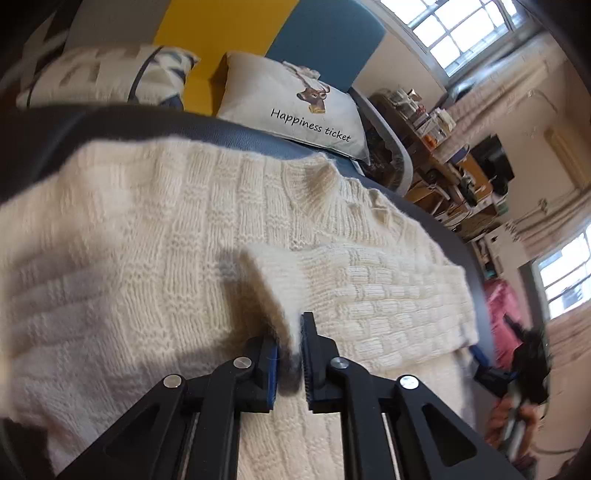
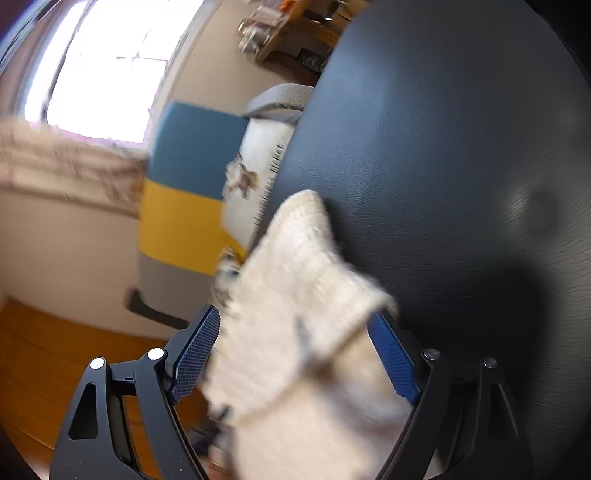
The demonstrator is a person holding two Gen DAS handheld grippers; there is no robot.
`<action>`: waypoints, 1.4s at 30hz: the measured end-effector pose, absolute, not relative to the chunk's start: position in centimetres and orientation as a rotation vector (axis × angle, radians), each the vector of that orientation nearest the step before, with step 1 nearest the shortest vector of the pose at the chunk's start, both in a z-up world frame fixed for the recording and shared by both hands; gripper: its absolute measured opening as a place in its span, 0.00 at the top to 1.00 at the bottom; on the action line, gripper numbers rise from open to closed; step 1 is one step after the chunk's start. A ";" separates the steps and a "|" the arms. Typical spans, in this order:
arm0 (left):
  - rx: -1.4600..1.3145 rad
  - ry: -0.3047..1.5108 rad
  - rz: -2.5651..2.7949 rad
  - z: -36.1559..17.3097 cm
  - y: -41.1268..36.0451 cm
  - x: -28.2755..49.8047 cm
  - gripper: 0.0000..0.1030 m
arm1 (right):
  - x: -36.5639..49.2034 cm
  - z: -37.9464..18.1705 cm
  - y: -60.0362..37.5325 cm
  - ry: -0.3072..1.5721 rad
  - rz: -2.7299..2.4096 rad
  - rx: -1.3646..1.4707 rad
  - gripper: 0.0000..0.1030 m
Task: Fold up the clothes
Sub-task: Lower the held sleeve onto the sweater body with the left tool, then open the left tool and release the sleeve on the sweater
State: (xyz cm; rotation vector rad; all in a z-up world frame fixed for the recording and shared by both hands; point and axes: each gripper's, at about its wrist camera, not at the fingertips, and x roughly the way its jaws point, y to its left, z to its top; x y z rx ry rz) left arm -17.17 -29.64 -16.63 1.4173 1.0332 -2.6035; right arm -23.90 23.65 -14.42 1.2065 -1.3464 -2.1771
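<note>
On dark table (image 1: pixel 236 136): sweater (image 1: pixel 155 229) flat, hem nearest.

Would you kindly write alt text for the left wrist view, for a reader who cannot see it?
The left tool pinches a raised fold of a cream knitted sweater, which lies spread across a dark padded surface. Behind it, a white cushion printed with a deer and "Happiness ticket" leans against a yellow and blue backrest, with windows beyond.

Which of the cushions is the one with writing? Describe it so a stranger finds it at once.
Look past the cream knitted sweater on the dark table to the yellow and blue sofa back. The white cushion leaning there shows a deer head and the words "Happiness ticket"; its neighbour has only blue patterns.
</note>
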 end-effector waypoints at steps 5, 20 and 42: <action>1.395 1.203 -2.573 -16.9 -31.2 -17.0 0.82 | -22.9 -10.1 22.0 -0.966 -2.282 1.193 0.17; 1.299 0.711 -2.686 -14.0 -28.8 -18.8 0.94 | -30.4 -13.6 14.3 -0.272 -2.368 1.475 0.17; 1.337 0.620 -2.619 -16.2 -27.5 -17.2 0.84 | -37.9 -13.2 17.0 -0.554 -2.285 1.477 0.18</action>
